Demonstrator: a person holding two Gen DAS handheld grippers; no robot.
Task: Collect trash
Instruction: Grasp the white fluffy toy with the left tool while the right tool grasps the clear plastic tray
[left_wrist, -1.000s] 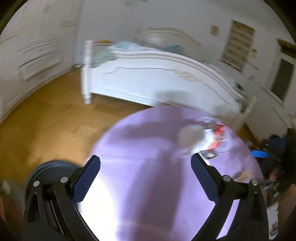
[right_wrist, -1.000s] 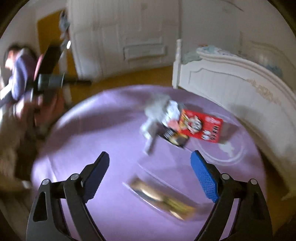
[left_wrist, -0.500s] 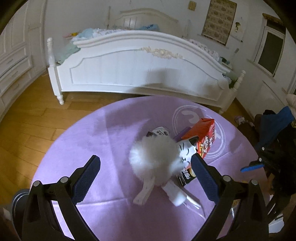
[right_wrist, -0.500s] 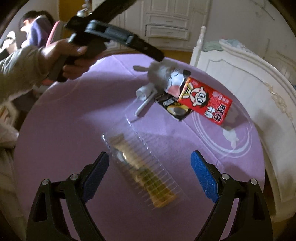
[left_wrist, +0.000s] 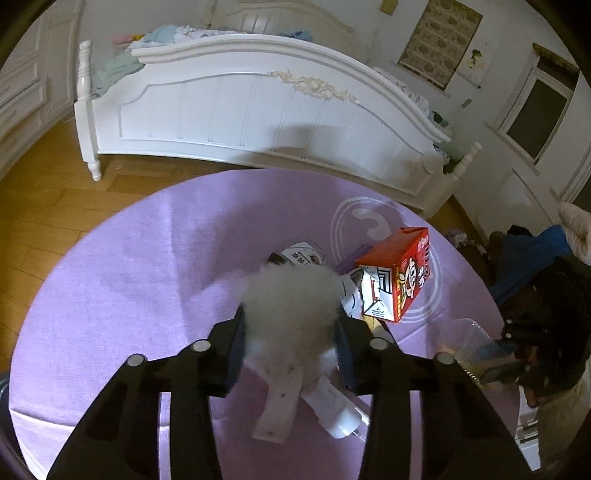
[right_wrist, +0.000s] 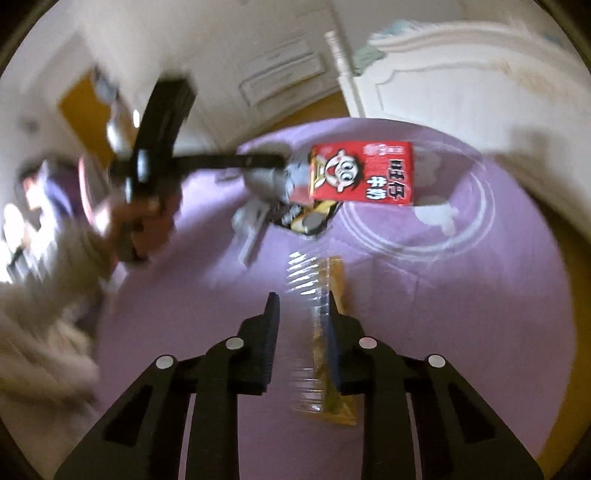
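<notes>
Lilac rug (left_wrist: 147, 280) with a white swirl motif, a red carton (left_wrist: 404, 273) printed with a cartoon face, fluffy white fur ball (left_wrist: 291, 299), white bed frame (left_wrist: 258, 110), honey-brown floor (left_wrist: 33, 221), clear ribbed wrapper (right_wrist: 314, 284).

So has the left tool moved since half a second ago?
Yes. The left tool has dropped toward the purple rug, and its jaws have just been closing around the white fluffy thing.

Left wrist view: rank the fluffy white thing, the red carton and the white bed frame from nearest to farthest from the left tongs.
1. Fluffy white thing: between the left tongs, whose jaws have just been closing on it.
2. Red carton: just beyond, to the right on the purple rug.
3. White bed frame: farthest, past the rug's far edge.
</notes>
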